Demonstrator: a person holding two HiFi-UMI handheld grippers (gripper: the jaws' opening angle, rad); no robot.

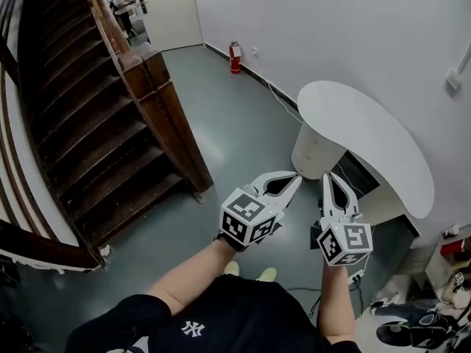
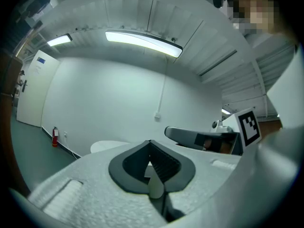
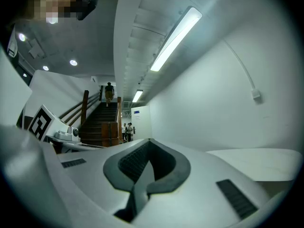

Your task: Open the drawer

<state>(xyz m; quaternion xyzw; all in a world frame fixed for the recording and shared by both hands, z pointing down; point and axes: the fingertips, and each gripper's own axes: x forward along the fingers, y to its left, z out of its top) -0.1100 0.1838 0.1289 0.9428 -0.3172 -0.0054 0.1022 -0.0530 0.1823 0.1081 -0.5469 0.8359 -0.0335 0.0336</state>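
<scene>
Left gripper (image 1: 294,178), right gripper (image 1: 329,176): were held level, jaws closed together, nothing gripped. Drawer: not made out in any view; judged likeliest beneath the white table (image 1: 368,131) just ahead. It was judged that a handle should be located and one gripper's jaws parted before approach.

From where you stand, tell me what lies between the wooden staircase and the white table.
Bare grey floor, with a thin cable by the wall; the head view shows nothing else between staircase and table.

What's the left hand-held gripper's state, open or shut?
Shut. The left hand-held gripper shows its jaw tips touching, with nothing between them.
</scene>
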